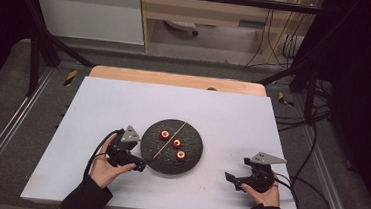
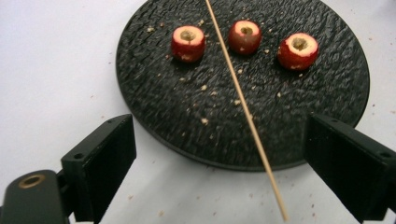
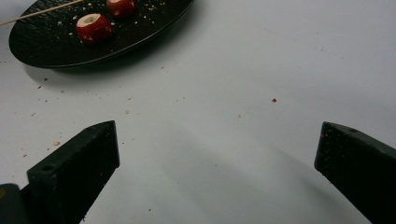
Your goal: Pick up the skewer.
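A black round plate (image 1: 193, 140) lies in the middle of the white table. Three red cored fruits (image 1: 177, 143) sit on it in a row, with a thin wooden skewer (image 1: 169, 141) laid across the plate beside them. My left gripper (image 1: 138, 163) is at the plate's near-left edge, open. In the left gripper view the skewer (image 2: 243, 105) runs between the wide jaws of the left gripper (image 2: 219, 135) without touching either, its near end past the plate (image 2: 159, 93) rim. My right gripper (image 1: 230, 178) rests open on the table right of the plate, nothing between its jaws.
The white table top (image 1: 233, 113) is dusted with crumbs near the plate. In the right gripper view the plate (image 3: 46, 42) sits at the upper left with two fruits (image 3: 93, 27) visible. A wooden strip (image 1: 175, 78) borders the far edge; cables (image 1: 307, 184) trail at the right.
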The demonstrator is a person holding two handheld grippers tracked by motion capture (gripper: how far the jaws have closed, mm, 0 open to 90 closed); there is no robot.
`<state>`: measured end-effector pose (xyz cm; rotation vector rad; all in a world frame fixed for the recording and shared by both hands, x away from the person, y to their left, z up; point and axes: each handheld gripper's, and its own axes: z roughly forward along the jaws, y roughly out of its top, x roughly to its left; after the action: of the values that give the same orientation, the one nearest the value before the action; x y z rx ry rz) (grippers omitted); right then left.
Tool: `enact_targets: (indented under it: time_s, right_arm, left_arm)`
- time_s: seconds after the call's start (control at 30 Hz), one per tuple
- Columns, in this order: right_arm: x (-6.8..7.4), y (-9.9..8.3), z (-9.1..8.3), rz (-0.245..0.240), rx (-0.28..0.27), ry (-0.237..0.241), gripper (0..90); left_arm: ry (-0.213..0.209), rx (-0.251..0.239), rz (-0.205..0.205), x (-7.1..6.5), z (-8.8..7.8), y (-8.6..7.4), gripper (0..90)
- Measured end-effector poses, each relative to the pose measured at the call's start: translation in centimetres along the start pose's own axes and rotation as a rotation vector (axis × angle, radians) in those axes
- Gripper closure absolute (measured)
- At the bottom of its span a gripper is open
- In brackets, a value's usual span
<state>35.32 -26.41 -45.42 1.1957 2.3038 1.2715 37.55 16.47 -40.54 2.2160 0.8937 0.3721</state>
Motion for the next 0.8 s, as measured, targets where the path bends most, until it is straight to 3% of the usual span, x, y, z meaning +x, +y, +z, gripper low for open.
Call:
enact_targets:
  time_s: [0.37,0.57,0.8]
  right_arm:
    - [0.0,0.0,0.1,-0.004,0.002,0.002,0.7]
    - [0.0,0.0,0.1,-0.004,0.004,0.003,0.7]
    - [0.0,0.0,0.1,-0.004,0.003,0.006,0.6]
  left_arm:
    - [-0.009,0.071,-0.006,-1.0,2.1,1.8,23.4]
    - [-0.019,0.111,-0.034,-1.3,3.0,2.5,37.9]
    - [-0.016,0.181,-0.033,-1.7,3.8,3.3,56.2]
